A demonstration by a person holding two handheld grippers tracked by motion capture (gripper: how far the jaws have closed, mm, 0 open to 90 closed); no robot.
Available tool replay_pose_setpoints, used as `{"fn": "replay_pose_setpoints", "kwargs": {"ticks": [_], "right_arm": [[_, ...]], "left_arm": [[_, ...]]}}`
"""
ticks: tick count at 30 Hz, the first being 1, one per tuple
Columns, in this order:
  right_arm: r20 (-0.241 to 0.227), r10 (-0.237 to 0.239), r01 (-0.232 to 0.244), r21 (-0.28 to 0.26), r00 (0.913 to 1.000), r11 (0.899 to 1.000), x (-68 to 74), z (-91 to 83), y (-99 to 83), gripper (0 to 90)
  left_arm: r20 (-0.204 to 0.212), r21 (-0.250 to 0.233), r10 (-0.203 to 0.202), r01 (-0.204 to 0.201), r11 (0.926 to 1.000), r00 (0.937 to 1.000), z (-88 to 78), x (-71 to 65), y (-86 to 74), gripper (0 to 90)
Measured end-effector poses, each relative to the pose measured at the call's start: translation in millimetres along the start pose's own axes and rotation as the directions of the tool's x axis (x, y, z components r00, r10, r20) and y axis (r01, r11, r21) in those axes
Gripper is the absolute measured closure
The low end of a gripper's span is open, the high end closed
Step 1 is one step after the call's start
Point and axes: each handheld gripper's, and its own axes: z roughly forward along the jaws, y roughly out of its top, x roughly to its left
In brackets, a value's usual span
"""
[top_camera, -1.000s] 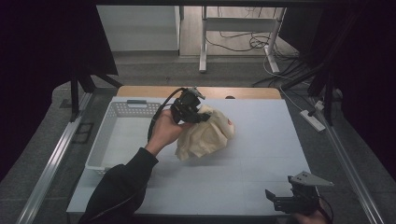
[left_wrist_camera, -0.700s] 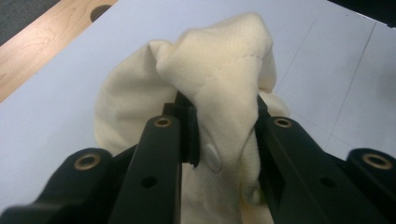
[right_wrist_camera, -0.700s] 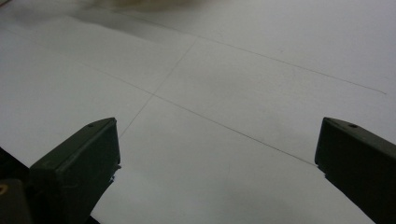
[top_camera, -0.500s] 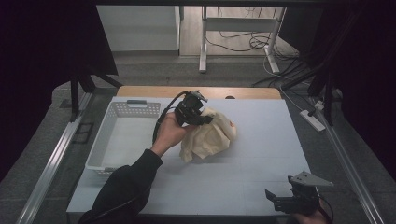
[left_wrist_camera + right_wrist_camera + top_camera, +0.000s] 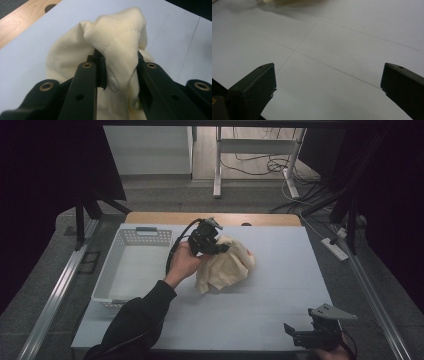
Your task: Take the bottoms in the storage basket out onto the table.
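Note:
A cream cloth with small white buttons lies bunched near the middle of the white table. My left gripper is shut on a raised fold of this cream cloth, the fabric pinched between its black jaws and lifted a little. My right gripper rests near the table's front right edge, held by a hand at the bottom of the high view. The right gripper stands open, with bare table between its fingers. A strip of the cloth shows at the top edge of the right gripper view.
A white plastic basket stands at the left of the table, beside the left hand. A wooden strip runs along the table's far edge. Metal rails flank the table.
The left hand and its gripper have shifted slightly right and toward the far edge, pulling the cloth's fold along. The right gripper has stayed put.

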Motion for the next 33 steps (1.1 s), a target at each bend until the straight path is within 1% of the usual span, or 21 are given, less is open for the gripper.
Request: {"fn": "replay_pose_setpoints", "kwargs": {"ticks": [9, 13, 15, 18, 33], "right_arm": [[-0.002, -0.001, 0.001, 0.000, 1.0000, 1.000, -0.1, 0.1, 0.0, 0.5], [-0.002, -0.001, 0.001, 0.000, 1.0000, 1.000, 0.0, 0.0, 0.0, 0.5], [-0.001, -0.002, 0.002, 0.001, 1.0000, 1.000, 0.0, 0.0, 0.0, 0.5], [-0.002, -0.001, 0.001, 0.000, 1.0000, 1.000, 0.0, 0.0, 0.0, 0.5], [-0.003, -0.003, 0.003, 0.001, 1.0000, 1.000, 0.0, -0.1, 0.0, 0.5]], "left_arm": [[0.004, 0.009, -0.001, 0.001, 1.0000, 1.0000, 8.6, 2.1, -3.5, 74.3], [0.005, 0.010, -0.004, 0.004, 0.9999, 1.0000, 12.1, 3.5, -5.8, 74.0], [0.008, 0.005, -0.014, 0.014, 0.9999, 0.9999, 14.1, 4.0, -7.1, 73.9], [0.009, 0.006, -0.014, 0.013, 0.9999, 0.9999, 15.3, 4.8, -7.9, 73.7], [0.033, 0.019, -0.025, 0.025, 0.9995, 0.9991, 32.6, 9.1, -17.6, 72.2]]}}
